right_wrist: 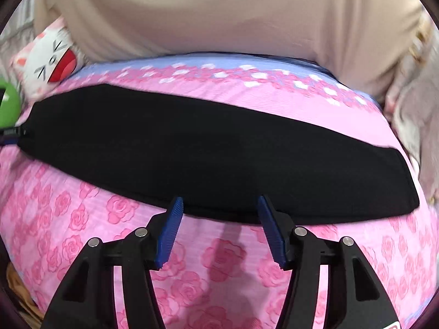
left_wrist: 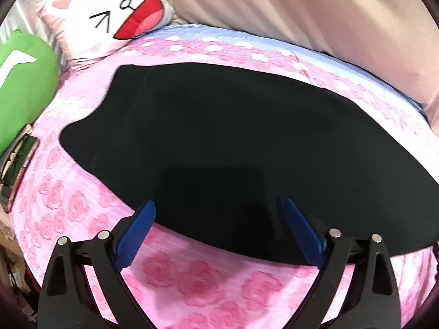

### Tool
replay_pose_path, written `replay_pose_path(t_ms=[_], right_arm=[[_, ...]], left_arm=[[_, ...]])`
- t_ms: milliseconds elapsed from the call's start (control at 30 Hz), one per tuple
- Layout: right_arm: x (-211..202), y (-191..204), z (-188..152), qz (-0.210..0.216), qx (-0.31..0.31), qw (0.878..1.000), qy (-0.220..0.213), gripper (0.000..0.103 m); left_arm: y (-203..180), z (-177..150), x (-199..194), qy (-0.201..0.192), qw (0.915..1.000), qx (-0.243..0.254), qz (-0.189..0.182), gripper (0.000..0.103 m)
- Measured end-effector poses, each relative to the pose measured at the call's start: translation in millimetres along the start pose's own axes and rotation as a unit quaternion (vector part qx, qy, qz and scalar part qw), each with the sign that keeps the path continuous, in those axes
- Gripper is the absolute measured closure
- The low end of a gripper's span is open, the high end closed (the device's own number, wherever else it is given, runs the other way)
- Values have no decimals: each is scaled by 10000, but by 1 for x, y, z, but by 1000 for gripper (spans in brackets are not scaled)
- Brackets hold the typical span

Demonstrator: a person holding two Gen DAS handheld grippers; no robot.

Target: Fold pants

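Left claw point(left_wrist: 218, 211): blue fingers point(left_wrist: 135, 235) spread wide, nothing between them. Tips sit over the near edge of the pants point(left_wrist: 233, 142); whether they touch the cloth cannot be told.

Right claw point(right_wrist: 219, 208): also spread wide, gripping nothing. Its fingertips point(right_wrist: 175, 211) reach the near hem line of the pants point(right_wrist: 205, 148), the cloth edge running across just past the tips.

Pants: black, lying flat on the bed point(left_wrist: 192, 277), in a long band running left to right. In the left view the wider end with a stitched seam lies far-left; in the right view the band ends in a squared edge at far right.

Bed sheet pink with rose print, a pale blue strip along the far side.

Beyond: cat-face pillow point(left_wrist: 109, 16) far-left, green cushion point(left_wrist: 24, 87) at the left edge, a phone point(left_wrist: 19, 170) below it. Beige curtain point(left_wrist: 315, 11) behind the bed.
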State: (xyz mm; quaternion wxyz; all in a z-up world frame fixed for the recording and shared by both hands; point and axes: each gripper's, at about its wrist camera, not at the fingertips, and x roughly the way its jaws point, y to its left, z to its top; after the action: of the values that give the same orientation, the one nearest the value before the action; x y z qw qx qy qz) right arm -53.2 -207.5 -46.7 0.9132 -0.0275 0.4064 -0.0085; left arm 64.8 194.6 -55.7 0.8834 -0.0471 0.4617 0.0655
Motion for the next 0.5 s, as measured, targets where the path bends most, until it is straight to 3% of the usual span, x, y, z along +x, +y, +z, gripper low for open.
replay_pose_path(t_ms=[33, 67, 100, 233, 367, 500], right_arm=[[2, 4, 1, -37, -113, 9999, -15, 52], [9, 6, 4, -11, -181, 9998, 71, 85], [12, 5, 6, 41, -188, 9997, 135, 103], [11, -2, 8, 235, -131, 9991, 336, 103], [10, -20, -12, 334, 249, 9974, 595, 103], [-8, -29, -1, 639, 708, 9952, 234, 95]], left_arm=[[-6, 0, -1, 5, 10000, 69, -37, 11], [-9, 0, -2, 2, 9999, 106, -43, 11], [-13, -1, -3, 8, 9999, 153, -50, 11], [-24, -3, -7, 39, 9994, 325, -109, 11], [-32, -5, -6, 80, 9990, 433, -72, 10], [-45, -5, -9, 97, 9986, 451, -253, 10]])
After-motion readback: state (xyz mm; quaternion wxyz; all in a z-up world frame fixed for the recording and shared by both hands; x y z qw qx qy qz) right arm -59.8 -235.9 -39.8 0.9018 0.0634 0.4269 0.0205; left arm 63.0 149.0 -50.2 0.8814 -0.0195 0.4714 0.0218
